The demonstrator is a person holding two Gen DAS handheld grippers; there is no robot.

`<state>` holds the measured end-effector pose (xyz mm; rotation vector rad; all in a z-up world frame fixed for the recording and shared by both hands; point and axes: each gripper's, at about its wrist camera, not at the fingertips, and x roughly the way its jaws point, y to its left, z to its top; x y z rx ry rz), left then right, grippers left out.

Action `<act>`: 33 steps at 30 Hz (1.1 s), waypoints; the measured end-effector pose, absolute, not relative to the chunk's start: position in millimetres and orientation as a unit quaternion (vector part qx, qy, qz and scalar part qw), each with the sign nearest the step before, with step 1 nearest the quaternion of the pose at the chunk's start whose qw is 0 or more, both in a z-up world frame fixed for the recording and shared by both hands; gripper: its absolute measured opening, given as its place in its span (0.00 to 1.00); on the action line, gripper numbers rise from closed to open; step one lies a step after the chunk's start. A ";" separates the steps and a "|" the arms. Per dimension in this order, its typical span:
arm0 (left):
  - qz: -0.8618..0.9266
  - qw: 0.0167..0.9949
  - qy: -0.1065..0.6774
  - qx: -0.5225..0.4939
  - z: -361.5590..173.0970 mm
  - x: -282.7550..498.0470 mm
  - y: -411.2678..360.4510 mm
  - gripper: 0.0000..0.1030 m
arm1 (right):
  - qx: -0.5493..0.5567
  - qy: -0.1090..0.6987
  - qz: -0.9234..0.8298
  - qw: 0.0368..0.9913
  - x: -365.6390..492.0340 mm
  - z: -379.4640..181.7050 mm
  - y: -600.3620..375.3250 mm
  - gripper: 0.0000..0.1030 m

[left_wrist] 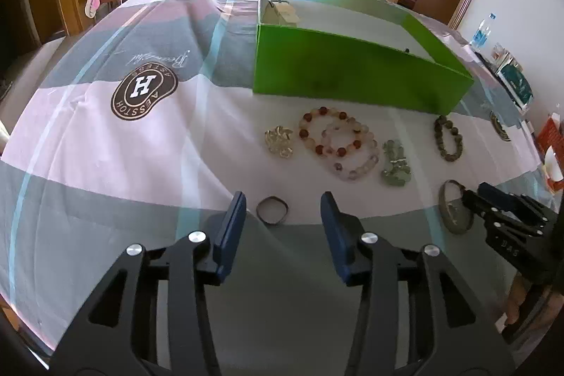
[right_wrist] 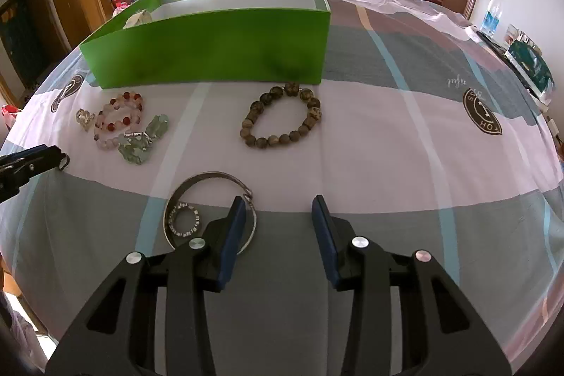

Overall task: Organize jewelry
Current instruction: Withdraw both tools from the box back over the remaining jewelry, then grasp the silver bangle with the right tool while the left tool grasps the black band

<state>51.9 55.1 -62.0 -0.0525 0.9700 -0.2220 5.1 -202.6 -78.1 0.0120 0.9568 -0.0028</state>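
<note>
Jewelry lies strewn on the pink-and-grey striped tablecloth [left_wrist: 105, 136] in front of the open green cardboard box [left_wrist: 352, 73], which already holds a pale piece in its far-left corner.

Going left to right in the left wrist view: the left gripper [left_wrist: 282, 217] hovers low with its blue fingers spread wide, gripping nothing. A small dark thin ring-shaped band [left_wrist: 271, 210] lies flat on the cloth right between the fingertips, at twelve o'clock from the tongs and just beyond them. Further out at about one o'clock sit a clear yellowish crystal bracelet [left_wrist: 279, 141], a red-and-white round-bead bracelet [left_wrist: 331, 136] overlapping a pale pink bead bracelet [left_wrist: 356, 161], a pale green stone bracelet [left_wrist: 395, 164], and a brown wooden-bead bracelet [left_wrist: 448, 138].

At three o'clock is the right gripper [right_wrist: 278, 214], likewise spread and empty. A large silver metal bangle [right_wrist: 211, 210] lies flat at its ten o'clock, with a small sparkly beaded ring [right_wrist: 185, 221] inside the hoop; the left finger overlaps the bangle's right rim, though I cannot tell whether they touch.

My guess is that the dark band is the next pick: it is centred in the left tongs' gap, nearer that hand by far. Round and flat, it has no real long axis, so a short forward dip and a squeeze should do. Being thin, it might slip under the pads.
</note>
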 end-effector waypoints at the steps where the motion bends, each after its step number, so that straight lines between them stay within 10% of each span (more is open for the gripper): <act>1: -0.105 0.877 0.468 -0.023 -64.5 53.6 54.7 0.44 | 0.006 0.460 -0.001 0.888 4.9 -78.1 -202.6 0.40; 33: -0.113 0.873 0.474 0.011 -73.1 54.9 41.6 0.49 | 0.007 0.462 0.004 0.887 8.0 -79.0 -198.0 0.40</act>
